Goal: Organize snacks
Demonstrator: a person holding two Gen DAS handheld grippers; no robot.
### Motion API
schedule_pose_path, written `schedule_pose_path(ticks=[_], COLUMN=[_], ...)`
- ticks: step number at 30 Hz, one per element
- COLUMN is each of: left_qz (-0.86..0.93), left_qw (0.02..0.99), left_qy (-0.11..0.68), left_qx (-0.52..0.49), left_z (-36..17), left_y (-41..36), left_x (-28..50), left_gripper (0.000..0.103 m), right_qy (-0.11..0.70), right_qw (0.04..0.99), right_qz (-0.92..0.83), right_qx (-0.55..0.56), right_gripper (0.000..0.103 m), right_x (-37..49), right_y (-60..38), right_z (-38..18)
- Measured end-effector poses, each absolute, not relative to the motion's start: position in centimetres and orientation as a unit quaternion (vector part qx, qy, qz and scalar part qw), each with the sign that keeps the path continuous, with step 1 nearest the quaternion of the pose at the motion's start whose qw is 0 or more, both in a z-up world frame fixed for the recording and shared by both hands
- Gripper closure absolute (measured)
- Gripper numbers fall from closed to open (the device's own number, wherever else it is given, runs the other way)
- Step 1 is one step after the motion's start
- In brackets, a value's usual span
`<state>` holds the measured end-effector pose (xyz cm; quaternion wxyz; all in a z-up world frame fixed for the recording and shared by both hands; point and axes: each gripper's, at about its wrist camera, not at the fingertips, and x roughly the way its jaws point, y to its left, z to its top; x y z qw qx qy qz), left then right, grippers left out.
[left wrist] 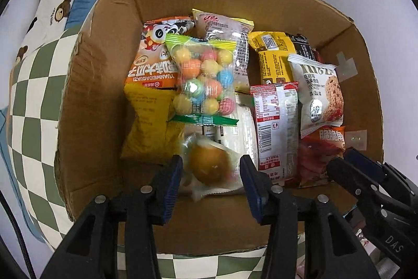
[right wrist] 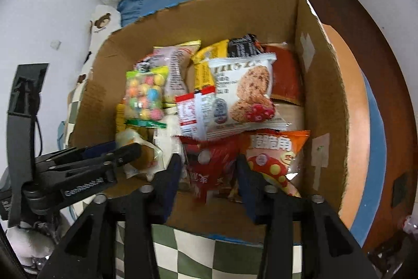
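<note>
Left wrist view is showing the left gripper [left wrist: 210, 174] standing wide, its blue pads flanking a clear-wrapped round yellow pastry [left wrist: 209, 165] at the near end of the cardboard box [left wrist: 86, 96]; the pastry is lying between the pads, and contact cannot be confirmed. The right gripper [right wrist: 209, 174] is likewise standing wide over a red packet [right wrist: 209, 169] beside an orange mushroom-print bag [right wrist: 277, 158].

Judged step: snacks are being placed or released into the box. The next move is calling for either a straight withdrawal clear of the box wall, or closure on the pastry's wrapper without crushing it.

Legible writing: the orange seed bag [left wrist: 154, 75] is reading "YUANWEIDAGUAZI". The cookie packet [left wrist: 320, 96] is showing an oat cookie picture; its lettering is only partly readable. The gumball bag [left wrist: 202, 80] is bearing no readable text. Gripper bodies are carrying "DAS" and "GenRobot.AI".
</note>
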<state>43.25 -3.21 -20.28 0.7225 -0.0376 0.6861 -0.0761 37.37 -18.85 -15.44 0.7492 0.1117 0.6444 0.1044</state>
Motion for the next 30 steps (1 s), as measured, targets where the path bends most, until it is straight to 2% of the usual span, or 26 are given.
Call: schedule_pose_path(ticks=[2,3,4,5,7,8,11,13,30], left_qz=[-0.069,-0.068,-0.064,-0.062,-0.056,-0.052,-0.048,-0.044,-0.026], left_qw=[0.726,0.729,0.731,0.733,0.739,0.742,0.751,0.754,0.797], left_qy=[0.683,0.681,0.679,0.677,0.671,0.668,0.659,0.655,0.603], left_qx=[-0.031,-0.030,-0.026,-0.022,-0.014,-0.011,-0.002,0.007,0.008], left_z=[-20.1,-20.0,-19.8,-19.7,-19.4,-19.3,-18.7,-18.4,-15.0], left_y=[-3.1,-3.0,-2.9,-3.0,-2.9,-2.6,-2.7,-2.8,-2.1], left_x=[43.2,43.1,43.1,43.1,42.9,43.0,42.9,42.7,41.5], left_gripper=[0.053,0.052,0.046,0.034,0.020,0.016,0.014,0.005,0.005], right_qy=[0.645,0.645,0.645,0.643,0.639,0.636,0.627,0.618,0.587], right_qw=[0.750,0.752,0.754,0.756,0.762,0.766,0.776,0.784,0.810], right_qz=[0.095,0.089,0.084,0.078,0.066,0.062,0.046,0.038,0.014], right_qx=[0.106,0.101,0.097,0.091,0.079,0.074,0.055,0.040,0.017], right_gripper=[0.037,0.034,0.027,0.020,0.010,0.008,0.004,0.004,0.003], right_x=[37.5,37.5,37.5,37.5,37.6,37.6,37.6,37.5,36.0], right_y=[-19.0,-19.1,-19.2,-19.3,-19.3,-19.3,-19.3,-19.2,-19.6], right_z=[-15.5,-15.5,-15.5,-15.4,-15.2,-15.0,-14.4,-13.9,-11.5])
